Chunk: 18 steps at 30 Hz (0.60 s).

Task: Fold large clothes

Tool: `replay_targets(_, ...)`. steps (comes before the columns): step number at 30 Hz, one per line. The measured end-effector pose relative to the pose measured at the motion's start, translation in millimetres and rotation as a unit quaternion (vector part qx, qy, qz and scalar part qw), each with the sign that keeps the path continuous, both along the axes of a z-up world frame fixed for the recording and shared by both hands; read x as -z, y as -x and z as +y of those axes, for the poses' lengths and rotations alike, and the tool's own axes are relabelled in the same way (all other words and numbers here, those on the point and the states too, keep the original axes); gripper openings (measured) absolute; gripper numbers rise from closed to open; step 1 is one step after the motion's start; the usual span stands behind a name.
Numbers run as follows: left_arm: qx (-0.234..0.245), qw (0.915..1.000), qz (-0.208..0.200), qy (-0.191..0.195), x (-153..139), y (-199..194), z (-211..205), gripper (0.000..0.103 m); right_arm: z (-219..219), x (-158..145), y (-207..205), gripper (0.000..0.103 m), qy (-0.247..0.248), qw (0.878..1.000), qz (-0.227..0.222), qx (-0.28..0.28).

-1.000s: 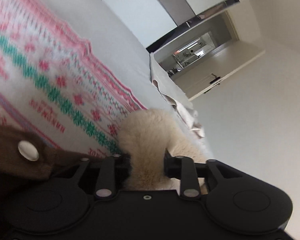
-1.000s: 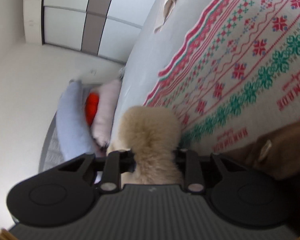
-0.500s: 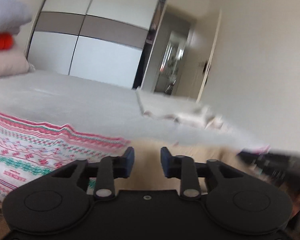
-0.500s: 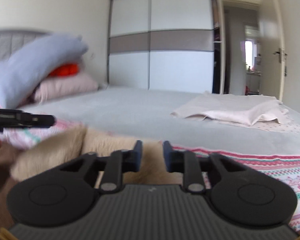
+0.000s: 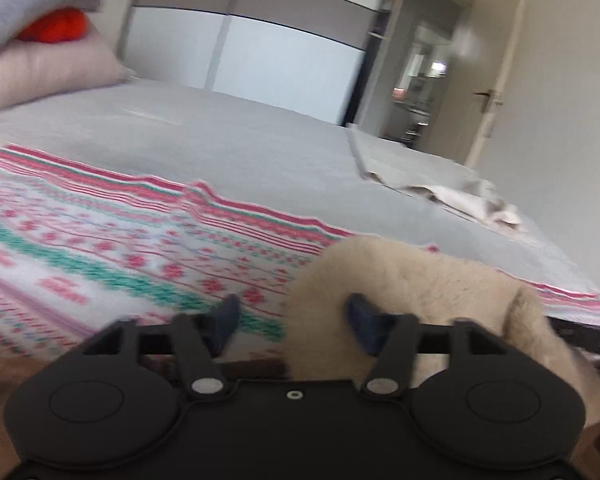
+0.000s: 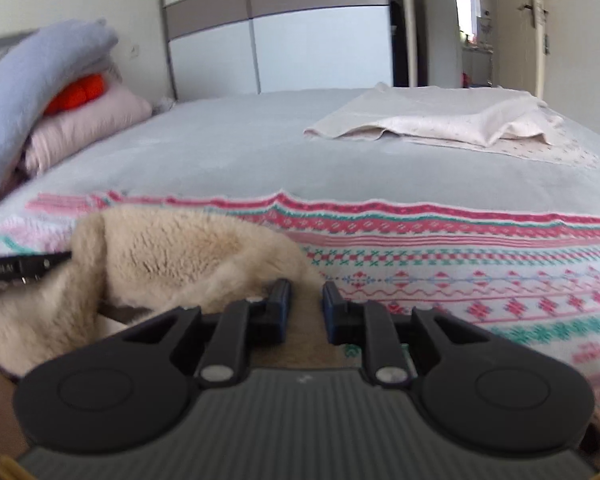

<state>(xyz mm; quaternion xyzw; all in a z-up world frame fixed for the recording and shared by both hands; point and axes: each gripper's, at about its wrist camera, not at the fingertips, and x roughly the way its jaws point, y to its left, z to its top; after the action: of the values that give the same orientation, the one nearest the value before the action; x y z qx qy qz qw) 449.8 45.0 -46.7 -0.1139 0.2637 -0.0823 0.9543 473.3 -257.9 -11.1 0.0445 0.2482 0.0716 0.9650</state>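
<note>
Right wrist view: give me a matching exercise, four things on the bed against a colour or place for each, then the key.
Things:
1. fleece garment
2. patterned blanket
3. folded sheet
4. orange item

Descriptions:
A. cream, lying at the far right of the grey bed cover
B. tucked between the blue bundle and the pink pillow
C. beige and fluffy, just in front of the grippers
D. white with red and green bands, spread across the near bed

Pairs: 1-C, 2-D, 3-A, 4-B
</note>
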Motion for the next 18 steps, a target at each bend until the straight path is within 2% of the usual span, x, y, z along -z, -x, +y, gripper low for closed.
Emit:
replay_targets(2, -0.006, 0.9999, 0.013, -0.006, -12, 12, 0, 0.077, -13, -23, 27, 0.042, -0.032, 0.999, 0.002, 0.016)
replay_targets(4, 0.008, 0.9996, 0.011, -0.025, -28, 32, -3, 0.081, -22, -42, 54, 0.045, -0.026, 0.999, -0.001, 0.026)
replay_targets(7, 0.021, 0.9976, -0.007, -0.065, -53, 70, -5, 0.093, -36, -61, 91, 0.046, -0.012, 0.998, 0.010, 0.057)
replay_targets(8, 0.023, 0.9971, -0.010, -0.072, -61, 83, -3, 0.094, -41, -66, 105, 0.051, -0.016, 0.998, 0.014, 0.059)
replay_targets(10, 0.023, 0.9969, -0.009, -0.074, -73, 108, 4, 0.097, -46, -76, 136, 0.061, -0.024, 0.998, 0.019, 0.060)
replay_targets(12, 0.014, 0.9972, -0.001, -0.074, -84, 131, 14, 0.103, -46, -83, 166, 0.065, -0.026, 0.998, 0.019, 0.060)
replay_targets(18, -0.041, 0.9959, 0.022, -0.077, -103, 192, 54, 0.103, -33, -94, 230, 0.073, -0.026, 0.997, 0.037, 0.056)
